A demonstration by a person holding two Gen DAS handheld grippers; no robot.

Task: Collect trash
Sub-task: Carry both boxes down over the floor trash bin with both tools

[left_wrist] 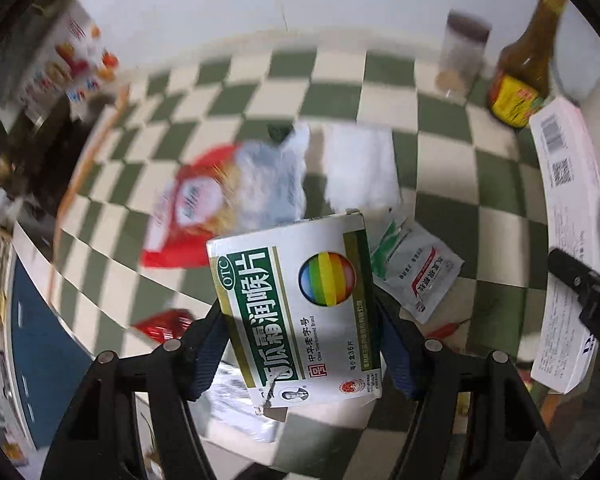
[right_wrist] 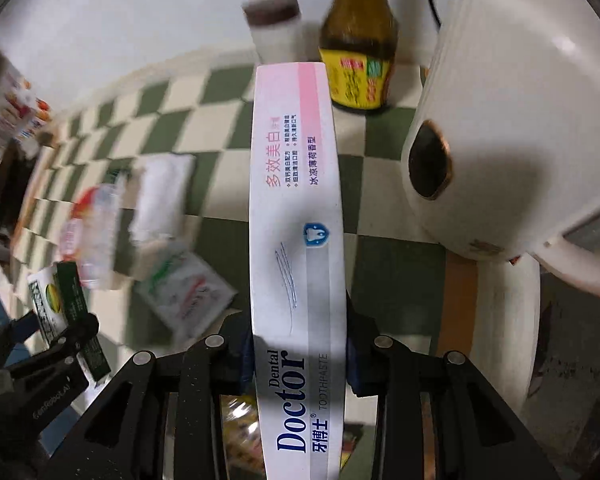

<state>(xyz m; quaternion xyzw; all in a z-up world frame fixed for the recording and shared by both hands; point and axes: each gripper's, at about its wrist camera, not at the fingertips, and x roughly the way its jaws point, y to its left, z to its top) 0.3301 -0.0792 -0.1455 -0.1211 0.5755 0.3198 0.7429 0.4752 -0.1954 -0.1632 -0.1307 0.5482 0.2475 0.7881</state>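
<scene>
My left tongs [left_wrist: 300,344] pinch the lozenge box [left_wrist: 296,312] at lower centre, right tongs [right_wrist: 300,354] pinch the toothpaste box [right_wrist: 296,248] at centre; I'd keep both level, clearing the sachet [left_wrist: 416,272].

The right gripper [right_wrist: 300,354] clamps a long white-and-pink cardboard toothpaste box [right_wrist: 296,216] above the green-and-cream checkered tablecloth [right_wrist: 384,264], a brown glass sauce bottle [right_wrist: 358,40] and white rounded appliance [right_wrist: 512,128] beyond.
</scene>
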